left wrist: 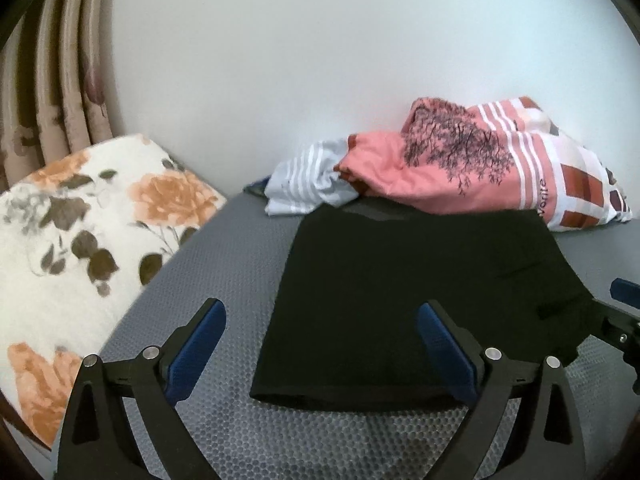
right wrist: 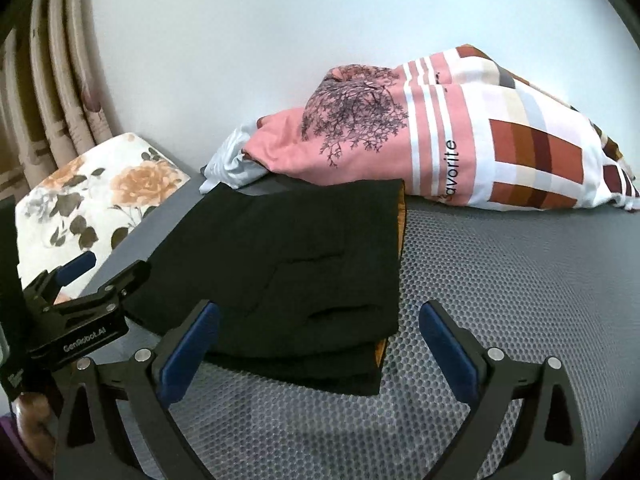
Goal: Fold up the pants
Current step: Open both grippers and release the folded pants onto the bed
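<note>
The black pants [left wrist: 420,292] lie folded in layers on the grey mesh surface [left wrist: 320,440]. In the right wrist view the pants [right wrist: 300,272] show stacked layers with an orange lining at the right edge. My left gripper [left wrist: 320,344] is open and empty, hovering at the near left edge of the pants. My right gripper [right wrist: 320,344] is open and empty, at the near right corner of the pants. The right gripper shows at the left wrist view's right edge [left wrist: 624,316]; the left gripper shows at the right wrist view's left [right wrist: 80,296].
A pink and white patterned quilt [right wrist: 460,140] and a pale striped cloth [left wrist: 308,184] lie bunched against the white wall behind the pants. A floral pillow [left wrist: 80,240] sits at the left. Curtains [left wrist: 52,80] hang at the far left.
</note>
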The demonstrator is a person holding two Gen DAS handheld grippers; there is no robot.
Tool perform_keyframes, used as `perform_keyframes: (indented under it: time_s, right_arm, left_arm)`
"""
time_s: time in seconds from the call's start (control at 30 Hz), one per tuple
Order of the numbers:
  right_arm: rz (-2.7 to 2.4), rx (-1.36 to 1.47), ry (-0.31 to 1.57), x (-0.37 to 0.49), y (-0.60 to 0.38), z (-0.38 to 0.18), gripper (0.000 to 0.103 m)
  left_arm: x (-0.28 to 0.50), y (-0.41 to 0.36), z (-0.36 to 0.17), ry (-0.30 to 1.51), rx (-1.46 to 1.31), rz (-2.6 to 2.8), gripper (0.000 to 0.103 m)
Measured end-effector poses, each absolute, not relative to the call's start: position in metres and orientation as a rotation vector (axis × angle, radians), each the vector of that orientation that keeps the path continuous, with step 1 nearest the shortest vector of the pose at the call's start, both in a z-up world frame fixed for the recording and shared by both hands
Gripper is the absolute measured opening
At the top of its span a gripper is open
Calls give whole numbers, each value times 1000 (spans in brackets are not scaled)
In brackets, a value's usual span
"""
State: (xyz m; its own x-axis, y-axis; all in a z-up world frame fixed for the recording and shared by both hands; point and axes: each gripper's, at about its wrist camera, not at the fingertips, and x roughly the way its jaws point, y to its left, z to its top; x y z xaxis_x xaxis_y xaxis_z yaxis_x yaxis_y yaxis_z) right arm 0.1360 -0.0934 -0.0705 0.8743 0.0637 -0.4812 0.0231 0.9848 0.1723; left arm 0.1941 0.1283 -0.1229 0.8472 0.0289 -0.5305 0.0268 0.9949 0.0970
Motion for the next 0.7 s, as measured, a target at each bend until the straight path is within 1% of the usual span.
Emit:
perform_keyframes:
  time_s: [0.07,0.23,0.37,0.7]
  right_arm:
    - [16,194,508,132,-95,-69,100]
    - [10,232,512,125,-97,-68,101]
    - [4,243,510,123,-98,-67,101]
    - [-19,262,524,122,-99,-72,101]
  left_arm:
    - [189,124,-121,516,118,-3,97]
    - [184,117,-119,473,107,-54,97]
    - [184,107,-118,476,142,-89,97]
    - [190,104,-119,532,116,-134,97]
